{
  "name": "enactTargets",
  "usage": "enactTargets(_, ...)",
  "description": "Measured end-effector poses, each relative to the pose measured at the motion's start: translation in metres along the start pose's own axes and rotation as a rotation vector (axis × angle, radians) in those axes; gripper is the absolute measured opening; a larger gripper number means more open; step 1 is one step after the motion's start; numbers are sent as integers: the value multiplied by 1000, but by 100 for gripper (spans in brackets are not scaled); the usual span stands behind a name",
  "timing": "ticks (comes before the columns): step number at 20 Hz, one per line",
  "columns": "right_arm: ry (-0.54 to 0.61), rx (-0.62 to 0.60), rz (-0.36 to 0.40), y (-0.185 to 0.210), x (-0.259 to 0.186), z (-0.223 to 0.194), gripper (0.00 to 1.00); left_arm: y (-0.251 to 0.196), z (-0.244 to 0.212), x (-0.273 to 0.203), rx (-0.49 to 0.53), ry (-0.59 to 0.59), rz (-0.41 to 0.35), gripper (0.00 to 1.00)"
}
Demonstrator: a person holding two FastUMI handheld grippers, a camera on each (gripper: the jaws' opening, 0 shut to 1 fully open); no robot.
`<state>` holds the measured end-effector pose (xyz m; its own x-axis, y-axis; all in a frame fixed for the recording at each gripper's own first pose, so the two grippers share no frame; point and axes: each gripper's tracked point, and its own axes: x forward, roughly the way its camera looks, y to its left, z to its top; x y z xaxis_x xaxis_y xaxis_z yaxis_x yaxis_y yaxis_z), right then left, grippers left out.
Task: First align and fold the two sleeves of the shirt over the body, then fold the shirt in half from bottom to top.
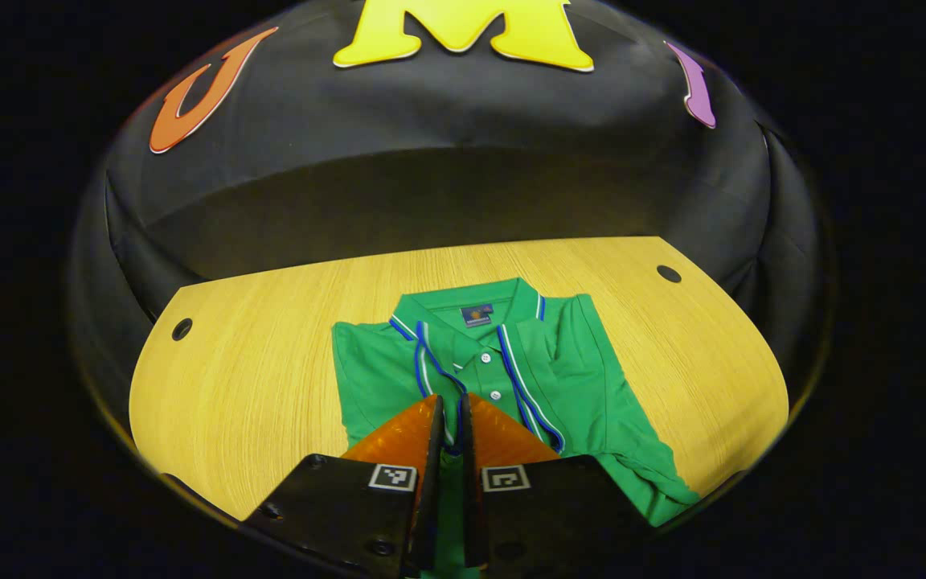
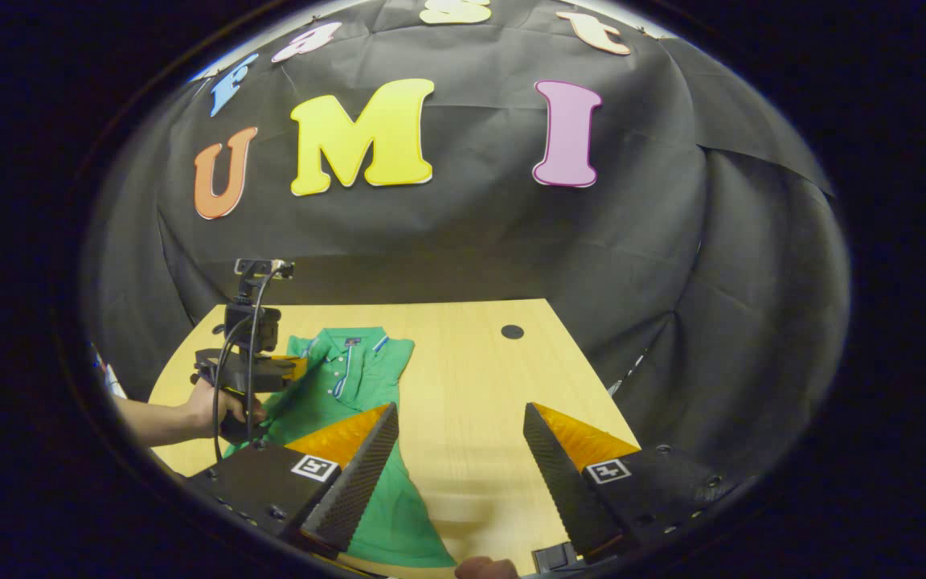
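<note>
1. The table (image 1: 270, 362) is light wood with a visible grain, and it has a small dark hole (image 1: 182, 329) near each far corner.
2. Behind and around the table hangs the black cloth wall (image 2: 471, 241) of the booth, with folds and creases.
3. The shirt (image 1: 583, 378) is green, with blue and white stripes at the collar and placket. It lies flat on the table, collar away from the left gripper's fingers, with both sleeves already folded over the body.
4. In the left gripper view, the left gripper (image 1: 451, 410) has its fingers almost together, with a narrow strip of green cloth between them. I cannot tell if both fingers press on it.
5. In the right gripper view, the right gripper (image 2: 459, 434) has its fingers wide apart above the bare table, and nothing is between them. The shirt is beside and partly under its left finger.
6. In the same view, farther off to the left, a hand (image 2: 210, 410) holds the left gripper over the shirt.
</note>
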<state>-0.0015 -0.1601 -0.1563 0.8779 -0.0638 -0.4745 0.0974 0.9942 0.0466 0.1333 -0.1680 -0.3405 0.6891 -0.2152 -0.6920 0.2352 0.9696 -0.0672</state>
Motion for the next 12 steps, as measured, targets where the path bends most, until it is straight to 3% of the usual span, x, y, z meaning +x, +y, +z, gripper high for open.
enactTargets(1, 1, -2, 5, 1, 0, -1, 98, -6, -1, -2, -5, -3, -15, 23)
enactTargets(3, -1, -8, 18, 5, 1, 1, 96, -6, -2, -11, -13, -26, -14, 60)
enactTargets(4, -4, -12, 26, 8, 1, 2, 96, -4, 1, -15, -19, -40, -2, 99)
enactTargets(12, -17, -67, 118, 36, 9, 1, 96, 35, 16, -88, -93, -150, 83, 98)
